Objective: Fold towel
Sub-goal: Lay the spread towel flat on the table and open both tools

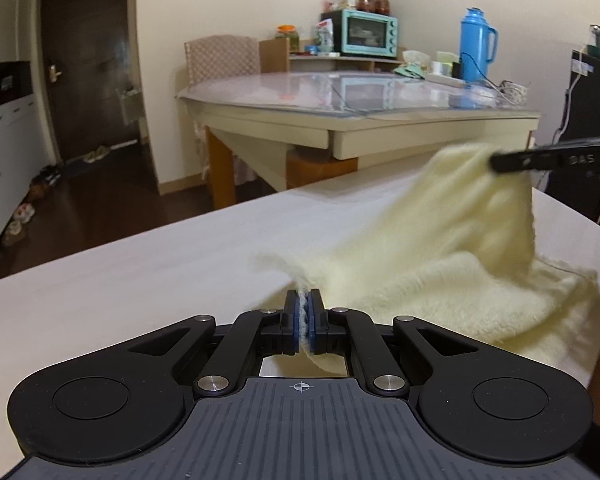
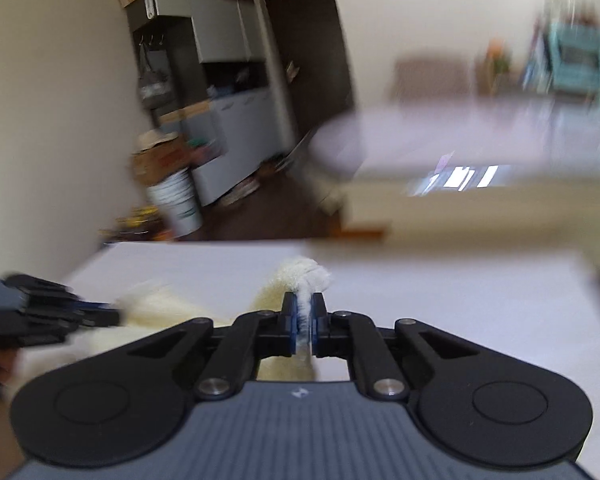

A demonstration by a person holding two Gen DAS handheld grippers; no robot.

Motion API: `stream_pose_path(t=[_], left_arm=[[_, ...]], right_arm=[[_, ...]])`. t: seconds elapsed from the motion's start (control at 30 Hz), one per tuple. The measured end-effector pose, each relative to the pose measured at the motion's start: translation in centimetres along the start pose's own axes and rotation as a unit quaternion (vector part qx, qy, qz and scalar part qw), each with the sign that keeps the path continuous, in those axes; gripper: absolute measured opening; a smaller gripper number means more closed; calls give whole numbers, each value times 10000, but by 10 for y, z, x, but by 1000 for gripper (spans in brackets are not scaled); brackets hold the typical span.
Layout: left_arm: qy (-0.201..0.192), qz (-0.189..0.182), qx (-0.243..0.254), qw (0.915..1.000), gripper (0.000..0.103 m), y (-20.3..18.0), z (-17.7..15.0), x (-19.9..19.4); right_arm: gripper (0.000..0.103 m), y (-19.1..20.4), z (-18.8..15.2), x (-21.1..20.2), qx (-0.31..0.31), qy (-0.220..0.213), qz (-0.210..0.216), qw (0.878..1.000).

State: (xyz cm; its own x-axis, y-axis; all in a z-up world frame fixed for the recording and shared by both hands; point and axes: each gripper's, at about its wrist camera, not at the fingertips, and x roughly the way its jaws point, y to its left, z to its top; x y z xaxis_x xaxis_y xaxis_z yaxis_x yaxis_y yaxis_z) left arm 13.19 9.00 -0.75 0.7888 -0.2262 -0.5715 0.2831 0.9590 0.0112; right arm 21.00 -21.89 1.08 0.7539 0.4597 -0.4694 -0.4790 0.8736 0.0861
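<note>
With the left gripper (image 1: 303, 312) and the right gripper (image 2: 305, 316) each clamping its jaws on an edge of the cream towel (image 1: 440, 248), half-raised above the white bench (image 1: 140, 264), the fold looked underway, next needing both edges carried across together.

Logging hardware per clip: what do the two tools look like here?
Both match: left tool and right tool have black linkage arms with silver pivot pins, blue finger pads, round black side discs and a ribbed grey body. A small crosshair marks the left body.
</note>
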Motion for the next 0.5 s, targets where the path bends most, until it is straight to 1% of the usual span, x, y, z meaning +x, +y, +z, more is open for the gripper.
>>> stream_pose_path(t=[0.1,0.2,0.27,0.37,0.43,0.47,0.5], left_arm=[[76,-97,-29,9999,4,-4,4,12],[152,-23,141,9998,4,-11,7,24],[213,45,248,9995,4,-12,8,31],[386,98,285,9988,5,-7,10,38],[526,58,249,9983,11,-3,9,38],[565,29,214,9982,16,0,9,38],[532,-23,134,9985,30,4,9,35]], right_arm=[[8,-13,-7,9,69,353,-206,9991],[9,-17,-19,23,70,640,-304,9975],[10,-17,-23,31,47,725,-311,9969],[19,-15,-25,39,7,892,-238,9957],[30,-11,-25,40,-59,907,-125,9958],[32,-11,-24,37,-58,844,-98,9964],[33,-12,-23,35,-37,764,-84,9970]])
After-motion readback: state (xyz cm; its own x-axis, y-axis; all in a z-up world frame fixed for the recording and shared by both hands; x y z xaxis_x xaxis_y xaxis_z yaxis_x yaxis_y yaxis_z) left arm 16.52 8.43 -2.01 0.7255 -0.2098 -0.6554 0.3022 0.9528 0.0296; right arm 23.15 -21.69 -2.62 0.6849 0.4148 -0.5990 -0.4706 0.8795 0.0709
